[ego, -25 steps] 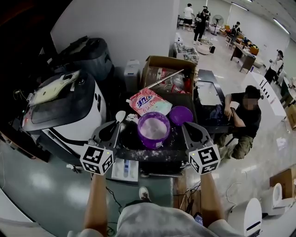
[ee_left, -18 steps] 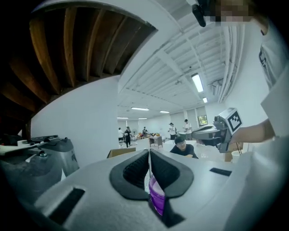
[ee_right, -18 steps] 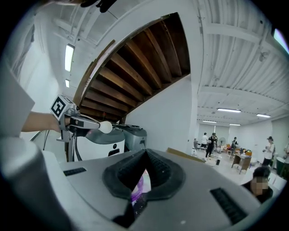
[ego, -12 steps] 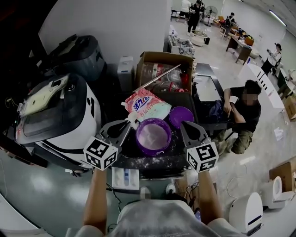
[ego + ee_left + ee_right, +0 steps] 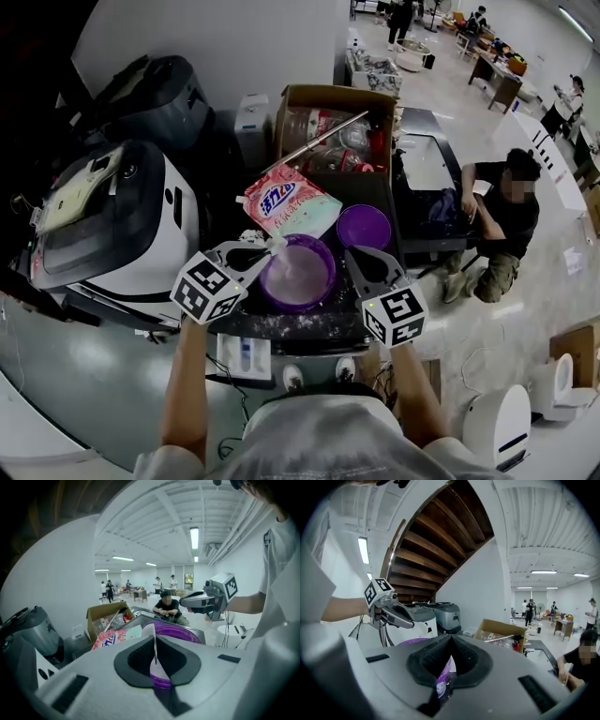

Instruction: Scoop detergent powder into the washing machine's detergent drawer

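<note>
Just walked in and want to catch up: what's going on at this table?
A person is working with a handheld gripper in each hand. The left gripper is shut on a white spoon, whose tip is at the edge of a purple tub of detergent powder. The right gripper pinches the tub's right rim, apparently steadying it. The washing machine stands to the left; its drawer can't be made out, so this looks like the scooping stage.
</note>
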`<state>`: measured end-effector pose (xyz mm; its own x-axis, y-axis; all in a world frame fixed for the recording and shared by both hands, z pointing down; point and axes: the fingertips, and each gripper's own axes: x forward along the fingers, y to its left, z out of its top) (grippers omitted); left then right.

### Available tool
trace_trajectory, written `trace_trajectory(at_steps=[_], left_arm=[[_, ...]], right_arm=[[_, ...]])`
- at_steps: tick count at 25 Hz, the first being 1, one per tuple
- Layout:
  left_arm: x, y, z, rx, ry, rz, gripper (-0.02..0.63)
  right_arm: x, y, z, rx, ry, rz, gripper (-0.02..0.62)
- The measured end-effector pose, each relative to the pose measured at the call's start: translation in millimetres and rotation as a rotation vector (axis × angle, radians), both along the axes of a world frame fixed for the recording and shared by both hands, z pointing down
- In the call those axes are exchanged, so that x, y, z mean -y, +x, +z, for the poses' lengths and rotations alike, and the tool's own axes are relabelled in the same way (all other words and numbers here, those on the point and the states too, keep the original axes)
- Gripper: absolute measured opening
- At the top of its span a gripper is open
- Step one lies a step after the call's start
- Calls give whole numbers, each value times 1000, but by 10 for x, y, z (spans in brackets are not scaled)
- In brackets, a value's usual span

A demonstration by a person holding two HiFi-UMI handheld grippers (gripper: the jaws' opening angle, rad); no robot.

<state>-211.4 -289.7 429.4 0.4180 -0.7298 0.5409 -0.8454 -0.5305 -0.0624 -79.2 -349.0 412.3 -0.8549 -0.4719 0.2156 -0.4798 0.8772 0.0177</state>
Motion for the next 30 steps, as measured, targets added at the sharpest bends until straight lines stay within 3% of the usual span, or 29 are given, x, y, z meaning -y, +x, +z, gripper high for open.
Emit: trace_trajectory(at_steps=[6, 12, 17, 25, 30], left_arm=[[138, 79, 254, 160, -153, 48, 15], [159, 297, 455, 246, -282, 148, 14], [159, 296, 639, 410, -374, 195, 15], [265, 388, 728, 433, -457, 249, 15], [268, 395, 874, 499, -504, 269, 15]], right_arm=[[93, 138, 146, -27, -29, -7, 5], [115, 204, 234, -19, -69, -26, 5], [149, 228, 268, -14, -83, -28, 5], [215, 324, 318, 6, -118, -20, 5], [225, 387, 370, -4, -123, -12, 5]])
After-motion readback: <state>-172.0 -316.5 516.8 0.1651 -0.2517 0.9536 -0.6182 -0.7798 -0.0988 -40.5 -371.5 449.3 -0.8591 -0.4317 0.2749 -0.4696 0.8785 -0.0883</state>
